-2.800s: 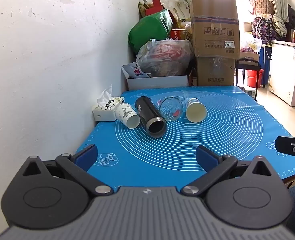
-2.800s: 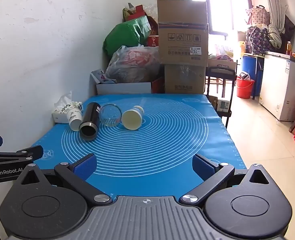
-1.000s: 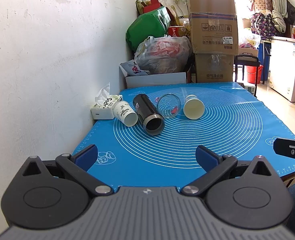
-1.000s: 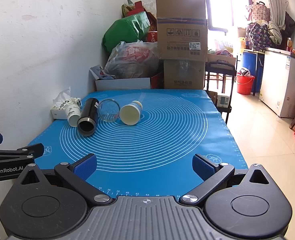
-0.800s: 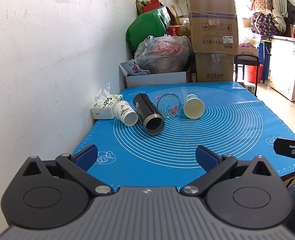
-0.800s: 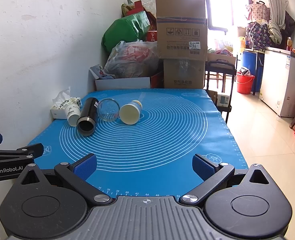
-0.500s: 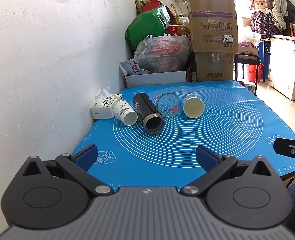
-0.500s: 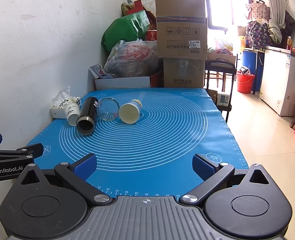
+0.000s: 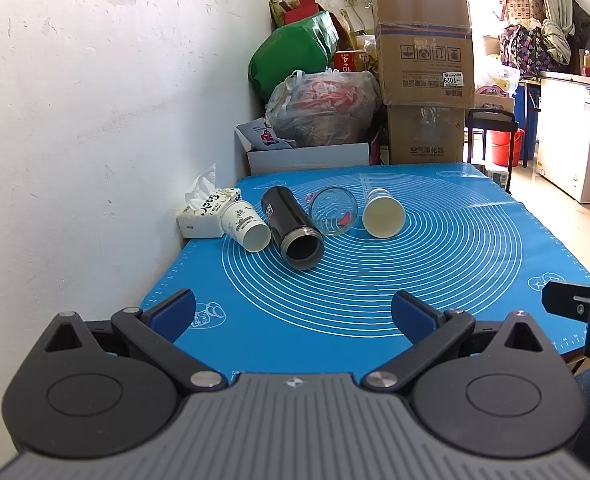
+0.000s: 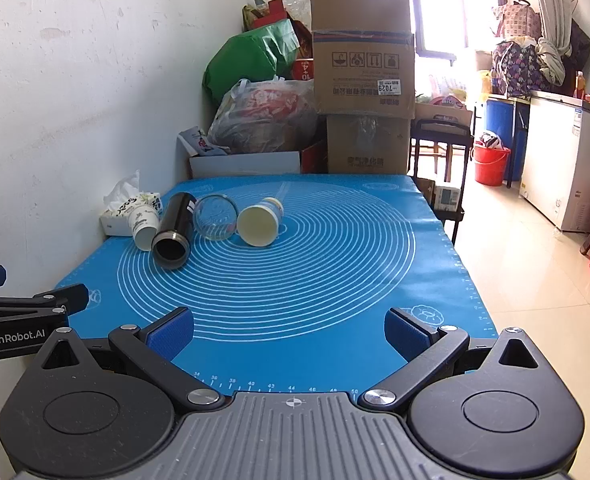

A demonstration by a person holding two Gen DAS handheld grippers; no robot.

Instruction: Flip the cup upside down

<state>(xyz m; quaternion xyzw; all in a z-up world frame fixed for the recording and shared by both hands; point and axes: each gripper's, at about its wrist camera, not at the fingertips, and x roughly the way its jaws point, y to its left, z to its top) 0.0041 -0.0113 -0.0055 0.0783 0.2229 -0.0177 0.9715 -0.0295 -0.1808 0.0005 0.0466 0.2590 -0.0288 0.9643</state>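
Observation:
Several cups lie on their sides in a row on the blue mat (image 9: 435,264), mouths toward me: a printed paper cup (image 9: 245,225), a black flask (image 9: 293,227), a clear glass (image 9: 332,216) and a cream cup (image 9: 383,213). The right wrist view shows the same row: paper cup (image 10: 143,227), flask (image 10: 173,236), glass (image 10: 215,222), cream cup (image 10: 258,222), on the mat (image 10: 335,264). My left gripper (image 9: 293,312) is open and empty over the near edge. My right gripper (image 10: 289,330) is open and empty, to its right.
A tissue box (image 9: 205,216) sits against the white wall left of the cups. Cardboard boxes (image 9: 425,72), bags and a white box stand behind the table's far end. The table's right edge drops to a tiled floor (image 10: 535,272).
Both grippers have drifted very slightly; the cups have not moved and the jaws stay open.

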